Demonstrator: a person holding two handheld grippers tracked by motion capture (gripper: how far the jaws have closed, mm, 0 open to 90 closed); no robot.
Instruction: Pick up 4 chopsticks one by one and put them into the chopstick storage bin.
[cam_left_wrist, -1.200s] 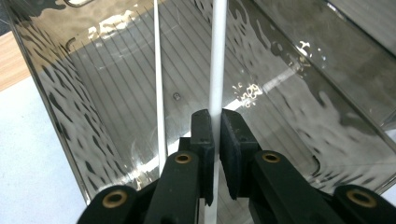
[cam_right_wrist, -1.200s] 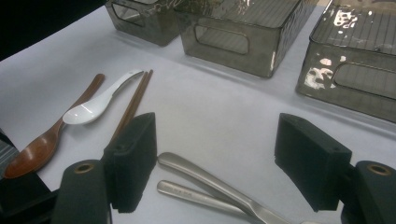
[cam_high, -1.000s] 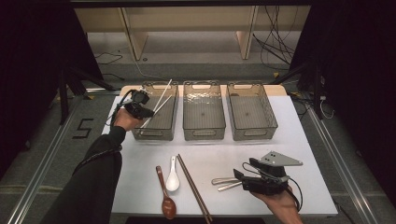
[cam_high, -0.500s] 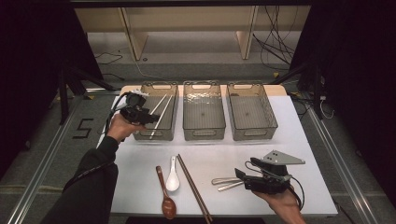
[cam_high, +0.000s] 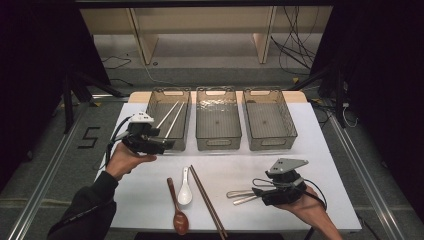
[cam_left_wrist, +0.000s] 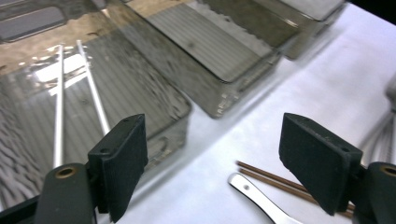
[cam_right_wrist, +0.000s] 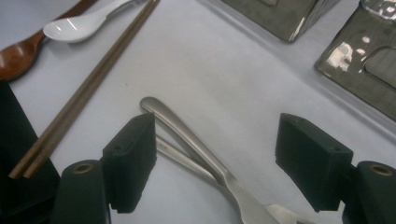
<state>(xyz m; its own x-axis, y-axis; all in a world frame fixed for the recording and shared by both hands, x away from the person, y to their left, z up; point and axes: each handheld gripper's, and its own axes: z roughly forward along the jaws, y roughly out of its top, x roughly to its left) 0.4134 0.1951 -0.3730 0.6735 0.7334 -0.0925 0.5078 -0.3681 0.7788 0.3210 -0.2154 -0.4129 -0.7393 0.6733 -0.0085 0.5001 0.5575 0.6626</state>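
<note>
— Left hand-held gripper (cam_high: 167, 144): what is to be said of it?

— It is seen released. Its jaws have just been opening, and nothing is caught between them. It is held at about 9 o'clock on the worktop (cam_high: 325, 165), just outside the near wall of the left bin (cam_high: 173, 93).

— And the steel chopsticks (cam_high: 170, 120)?

— They are found inside that bin, at about 11 o'clock, leaning lengthwise and apart from the pads. That drop-off is judged done.

— Which step is in hand, then?

— Sorting of the tableware into bins, it appears. The right hand-held gripper (cam_right_wrist: 215, 154) is held at 5 o'clock with its jaws spread, one on either side of the steel cutlery (cam_right_wrist: 184, 137), which lies flat on the worktop. No pad is pressed on it yet.

— What is called for next?

— A closing of the right jaws across the two thin handles is judged likely. A low, square approach would be needed, since flat metal may slip or be pushed aside. For the left side, the wooden chopsticks (cam_high: 207, 202), white spoon (cam_high: 185, 190) and brown spoon (cam_high: 178, 215) are left waiting at 6 o'clock.
</note>
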